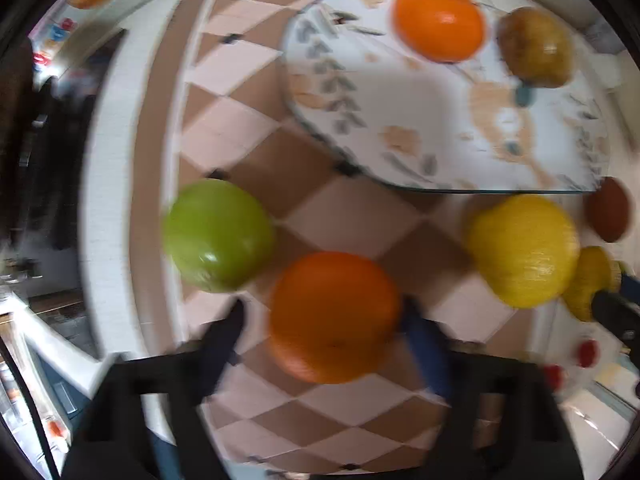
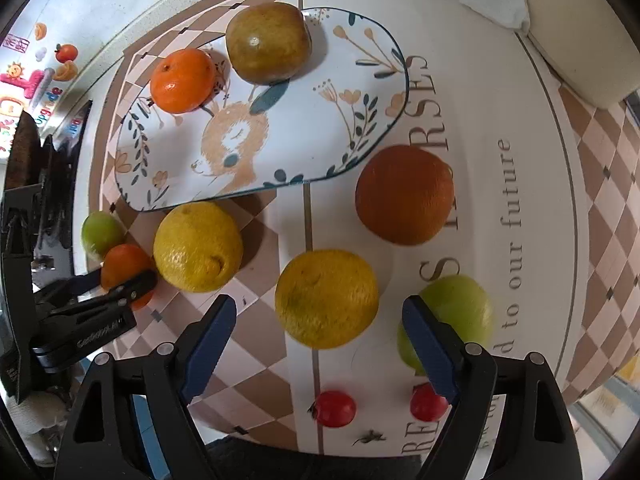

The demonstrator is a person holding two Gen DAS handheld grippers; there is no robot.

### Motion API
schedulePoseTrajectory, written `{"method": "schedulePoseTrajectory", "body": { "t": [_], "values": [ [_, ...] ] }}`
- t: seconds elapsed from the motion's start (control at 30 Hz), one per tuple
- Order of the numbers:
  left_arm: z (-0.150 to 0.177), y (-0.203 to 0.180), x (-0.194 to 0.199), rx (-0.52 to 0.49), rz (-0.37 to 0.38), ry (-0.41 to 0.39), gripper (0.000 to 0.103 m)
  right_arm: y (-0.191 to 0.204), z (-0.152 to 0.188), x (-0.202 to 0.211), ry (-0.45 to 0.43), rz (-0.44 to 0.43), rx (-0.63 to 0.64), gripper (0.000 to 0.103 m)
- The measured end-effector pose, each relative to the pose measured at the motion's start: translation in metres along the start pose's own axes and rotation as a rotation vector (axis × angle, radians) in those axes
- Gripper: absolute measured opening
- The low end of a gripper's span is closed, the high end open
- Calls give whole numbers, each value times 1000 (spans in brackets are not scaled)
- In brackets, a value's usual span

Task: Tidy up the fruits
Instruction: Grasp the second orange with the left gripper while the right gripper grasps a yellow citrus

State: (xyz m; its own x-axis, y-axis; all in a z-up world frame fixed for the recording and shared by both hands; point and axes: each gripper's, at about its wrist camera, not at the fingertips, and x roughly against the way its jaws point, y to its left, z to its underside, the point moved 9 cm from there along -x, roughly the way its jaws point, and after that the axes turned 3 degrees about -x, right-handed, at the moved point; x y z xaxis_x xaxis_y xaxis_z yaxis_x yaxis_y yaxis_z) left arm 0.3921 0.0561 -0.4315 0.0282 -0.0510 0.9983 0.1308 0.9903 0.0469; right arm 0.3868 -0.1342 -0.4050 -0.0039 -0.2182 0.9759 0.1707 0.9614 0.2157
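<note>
A patterned plate (image 2: 304,120) holds a small orange (image 2: 182,80) and a brownish-green fruit (image 2: 268,42); the plate also shows in the left wrist view (image 1: 400,108). My left gripper (image 1: 322,312) has its jaws around an orange (image 1: 334,316) on the table; the view is blurred and the left finger seems apart from it. My right gripper (image 2: 316,316) is open, a yellow fruit (image 2: 326,298) between its fingers, untouched. The left gripper (image 2: 120,284) shows there around the same orange (image 2: 124,268).
Loose on the table: a green apple (image 1: 218,236), a yellow lemon (image 2: 198,246), a large dark orange (image 2: 404,194), another green apple (image 2: 460,312), two small red fruits (image 2: 334,408). The table edge runs along the left. A cream box (image 2: 580,32) stands far right.
</note>
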Motion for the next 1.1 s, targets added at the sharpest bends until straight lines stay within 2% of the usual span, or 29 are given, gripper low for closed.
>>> {"method": "schedulePoseTrajectory", "body": {
  "t": [0.13, 0.3, 0.47, 0.57, 0.67, 0.8, 0.93, 1.1],
  "values": [
    [10, -4, 1, 20, 13, -1, 62, -7, 7, 4, 0, -15, -15, 86],
    [39, -22, 6, 35, 75, 0, 62, -13, 7, -5, 11, -18, -37, 74],
    [57, -32, -1, 52, 92, 14, 62, -10, 3, -22, 28, -44, -50, 62],
    [59, -31, 1, 49, 84, -2, 62, -3, 3, -22, 12, -13, -3, 61],
    [65, -39, 5, 40, 81, -12, 62, 10, 22, -24, 69, -57, 43, 61],
    [71, -53, 0, 34, 89, -4, 62, 19, 44, -35, 129, -66, 78, 62],
    [77, -56, 0, 14, 66, -25, 62, 18, 46, -39, 119, -90, 54, 62],
    [73, -63, 2, 14, 66, -22, 62, 24, 51, -39, 115, -62, 101, 61]
  ]
}}
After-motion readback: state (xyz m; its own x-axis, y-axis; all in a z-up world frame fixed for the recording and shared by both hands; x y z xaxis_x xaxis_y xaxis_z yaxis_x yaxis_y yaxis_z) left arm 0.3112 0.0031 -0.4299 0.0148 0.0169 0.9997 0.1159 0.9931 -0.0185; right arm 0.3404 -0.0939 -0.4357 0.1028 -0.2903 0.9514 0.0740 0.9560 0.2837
